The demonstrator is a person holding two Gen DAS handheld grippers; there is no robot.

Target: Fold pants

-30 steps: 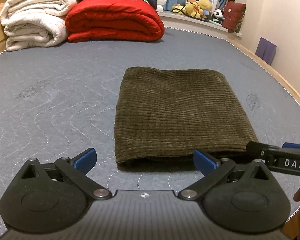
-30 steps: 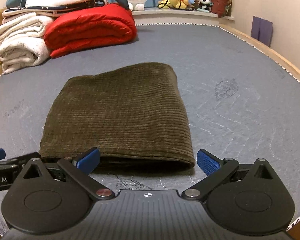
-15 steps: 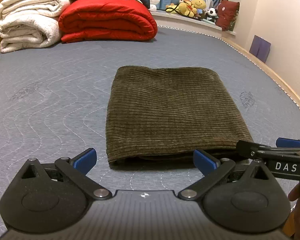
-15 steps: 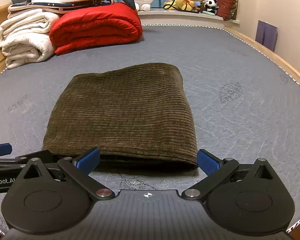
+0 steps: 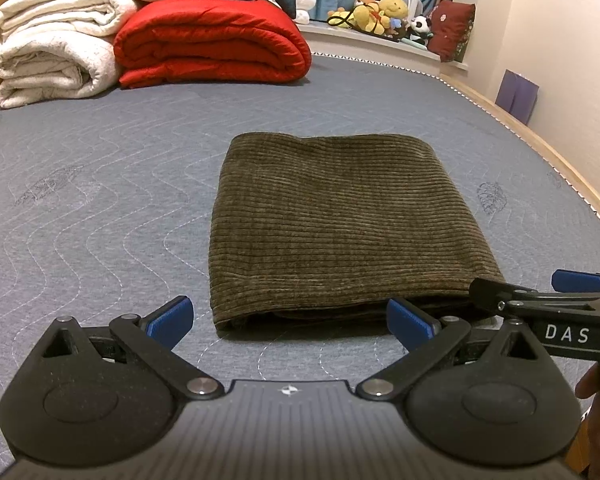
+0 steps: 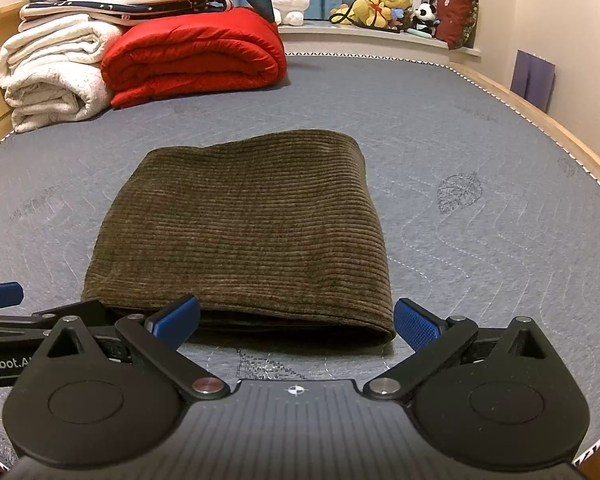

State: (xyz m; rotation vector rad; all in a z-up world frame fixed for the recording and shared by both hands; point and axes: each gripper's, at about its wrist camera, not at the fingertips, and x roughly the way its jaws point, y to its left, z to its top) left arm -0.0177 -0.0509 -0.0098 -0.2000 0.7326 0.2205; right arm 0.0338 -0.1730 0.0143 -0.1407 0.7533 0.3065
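Pants (image 5: 340, 220) lie folded on the mattress (image 5: 100, 208); left gripper (image 5: 290, 318) and right gripper (image 6: 296, 320) spread wide, empty.

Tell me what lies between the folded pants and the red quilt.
Only bare grey quilted mattress separates the folded olive corduroy pants from the rolled red quilt; nothing rests on that stretch. Both wrist views show it, the right most clearly.
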